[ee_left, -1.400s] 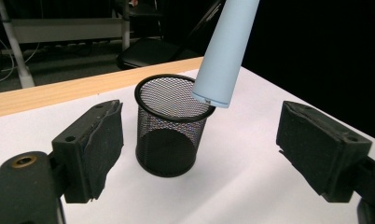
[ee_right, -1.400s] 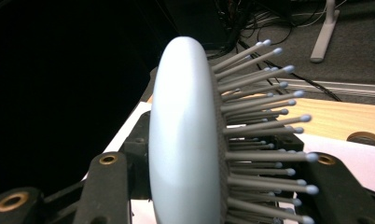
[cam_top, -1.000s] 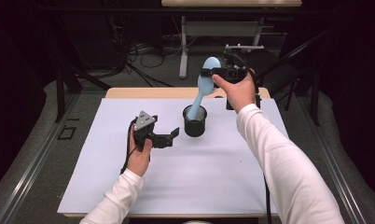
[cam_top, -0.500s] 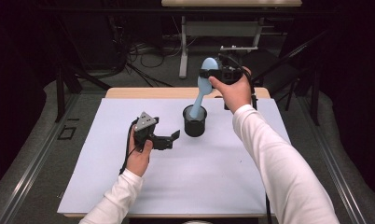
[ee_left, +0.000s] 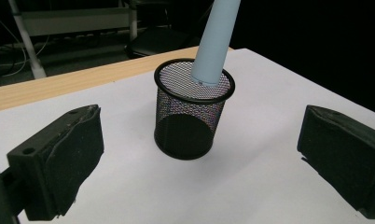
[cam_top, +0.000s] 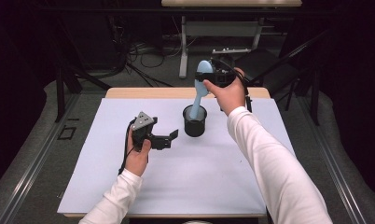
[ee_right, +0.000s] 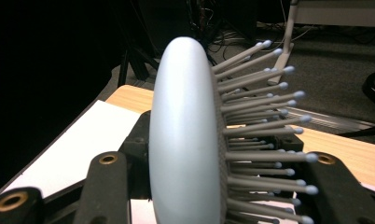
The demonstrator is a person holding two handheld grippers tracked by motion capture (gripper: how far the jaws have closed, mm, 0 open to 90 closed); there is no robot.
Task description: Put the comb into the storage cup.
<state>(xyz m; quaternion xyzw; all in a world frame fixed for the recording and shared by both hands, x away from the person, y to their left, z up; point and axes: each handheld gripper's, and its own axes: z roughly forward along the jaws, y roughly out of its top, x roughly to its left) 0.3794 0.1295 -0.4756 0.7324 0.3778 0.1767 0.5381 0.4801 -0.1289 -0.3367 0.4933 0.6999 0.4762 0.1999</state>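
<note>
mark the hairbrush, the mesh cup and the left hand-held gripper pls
hairbrush [ee_right: 183, 135], right gripper view, smooth back of its head
mesh cup [ee_left: 190, 119], left gripper view, front of its mesh wall
left hand-held gripper [cam_top: 172, 138], high view, midway between its fingertips

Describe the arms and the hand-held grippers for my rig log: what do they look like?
Both arms wear long white sleeves. The left hand-held gripper is black with a grey three-cornered plate on top and a black cable; its pads are thick and blocky. The right hand-held gripper is black too.
</note>
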